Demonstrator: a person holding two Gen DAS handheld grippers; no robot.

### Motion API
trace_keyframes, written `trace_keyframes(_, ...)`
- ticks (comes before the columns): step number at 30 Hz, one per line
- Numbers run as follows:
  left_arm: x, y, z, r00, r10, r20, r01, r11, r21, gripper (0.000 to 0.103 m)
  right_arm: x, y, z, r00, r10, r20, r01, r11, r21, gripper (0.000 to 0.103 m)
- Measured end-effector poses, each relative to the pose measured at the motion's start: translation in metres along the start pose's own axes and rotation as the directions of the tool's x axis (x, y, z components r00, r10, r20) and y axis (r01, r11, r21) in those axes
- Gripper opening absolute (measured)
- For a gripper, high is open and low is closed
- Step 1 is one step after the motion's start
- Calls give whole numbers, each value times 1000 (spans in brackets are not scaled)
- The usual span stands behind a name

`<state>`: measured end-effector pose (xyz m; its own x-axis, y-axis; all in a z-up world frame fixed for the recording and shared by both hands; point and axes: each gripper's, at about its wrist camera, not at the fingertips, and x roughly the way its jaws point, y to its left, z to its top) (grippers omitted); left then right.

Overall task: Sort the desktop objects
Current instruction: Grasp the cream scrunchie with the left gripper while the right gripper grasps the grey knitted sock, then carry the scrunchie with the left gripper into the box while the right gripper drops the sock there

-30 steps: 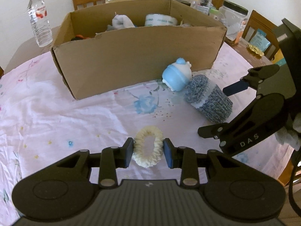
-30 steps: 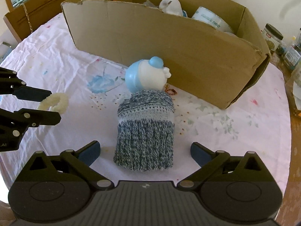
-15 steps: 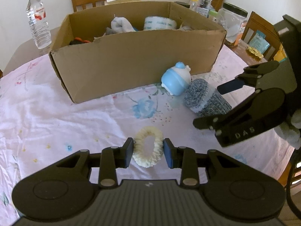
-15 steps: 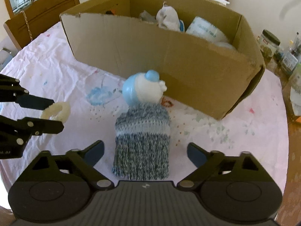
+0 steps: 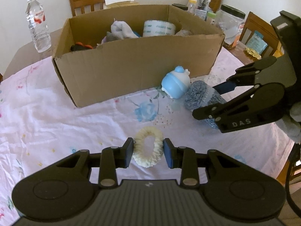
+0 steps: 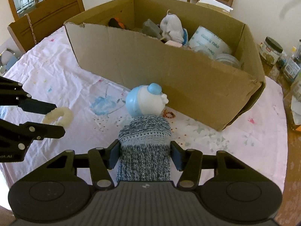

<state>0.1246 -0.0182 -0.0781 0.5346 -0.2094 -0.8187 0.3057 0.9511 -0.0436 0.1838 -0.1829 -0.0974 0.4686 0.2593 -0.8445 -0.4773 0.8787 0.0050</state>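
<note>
We have the rolled knit sock (image 6: 144, 151) lying on the desk (image 6: 244, 141) just in front of the cardboard box (image 6: 169, 71), its far end touching the blue-and-white toy (image 6: 145, 100) at 12 o'clock; it looks soft, light and squashy, so we take it across its middle, where our right hand-held gripper (image 6: 144, 157) is closing with both pads pressing its sides. At 9 o'clock our left hand-held gripper (image 5: 148, 153) pinches the cream scrunchie (image 5: 147, 149), limp and weightless-looking, across its ring.
</note>
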Motion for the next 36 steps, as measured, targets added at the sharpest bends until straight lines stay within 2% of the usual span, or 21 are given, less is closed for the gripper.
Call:
trace_keyframes(14, -31, 6, 31, 999, -36, 19, 35, 999, 41, 33, -57, 3, 19, 998, -26, 52, 32, 993, -111, 60)
trace_keyframes(20, -47, 9, 56, 996, -50, 71, 46, 997, 56, 33, -81, 2, 34, 993, -49, 106, 63, 989, -136, 60)
trace_keyframes(27, -58, 13, 89, 991, -42, 129, 29, 995, 98, 33, -100, -3, 55, 983, -73, 166, 97, 985, -143, 60)
trace_keyframes(36, -57, 22, 127, 984, -11, 177, -15, 989, 148, 33, -102, -10, 87, 971, -90, 219, 128, 979, -162, 60)
